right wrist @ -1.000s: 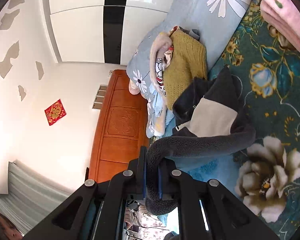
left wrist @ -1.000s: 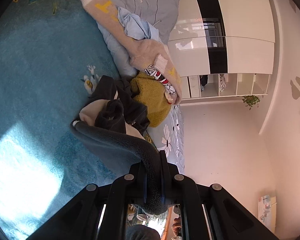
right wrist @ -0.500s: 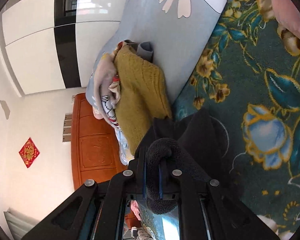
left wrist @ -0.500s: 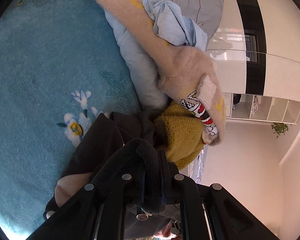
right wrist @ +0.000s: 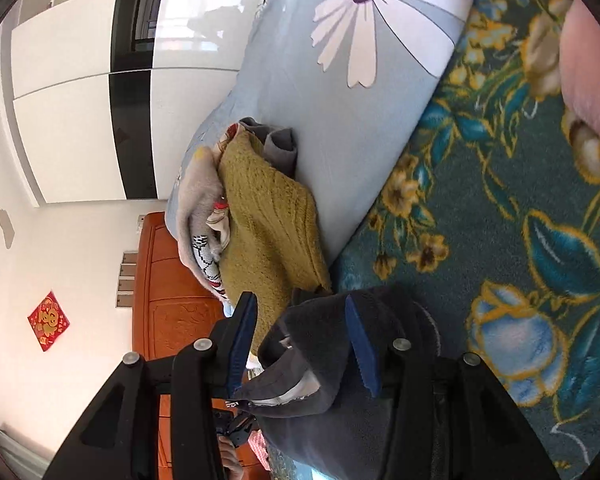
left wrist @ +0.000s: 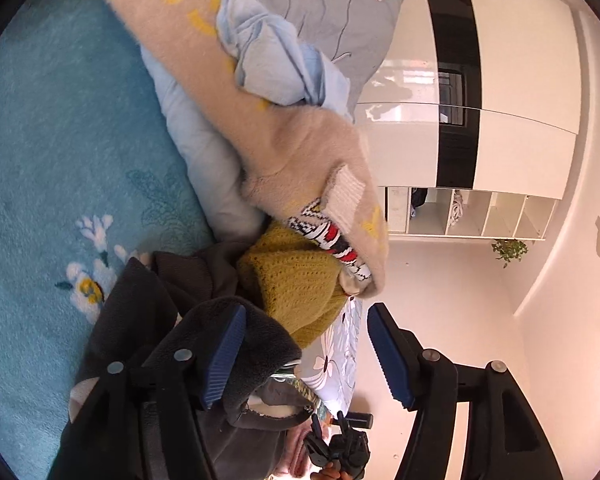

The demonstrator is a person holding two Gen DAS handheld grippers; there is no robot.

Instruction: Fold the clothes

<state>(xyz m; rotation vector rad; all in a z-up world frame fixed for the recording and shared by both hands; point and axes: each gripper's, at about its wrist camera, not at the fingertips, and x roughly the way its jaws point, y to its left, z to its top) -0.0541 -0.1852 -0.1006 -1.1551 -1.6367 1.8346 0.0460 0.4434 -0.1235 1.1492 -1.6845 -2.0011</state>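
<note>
A dark grey fleece garment [left wrist: 188, 312] with a cream panel lies bunched on the blue floral bedspread [left wrist: 60, 152]. My left gripper [left wrist: 304, 352] is open, its blue pads spread apart, with the fleece lying loose against the left pad [left wrist: 224, 356]. The same fleece [right wrist: 320, 360] shows in the right wrist view. My right gripper [right wrist: 300, 344] is open too, and a fold of fleece rests loose between its pads. A mustard knit sweater [left wrist: 296, 284] lies just beyond the fleece in both views [right wrist: 268, 220].
A pile of clothes, a beige fuzzy garment [left wrist: 268, 128] and a light blue shirt [left wrist: 276, 64], lies on a grey flowered pillow [right wrist: 340, 92]. White wardrobes [left wrist: 520, 80] and a wooden headboard [right wrist: 172, 304] stand behind. Something pink [right wrist: 588, 64] lies at the right edge.
Both grippers held the dark fleece shut and carried it toward the pile. Both have now opened and let go, and the fleece has dropped onto the bed.
</note>
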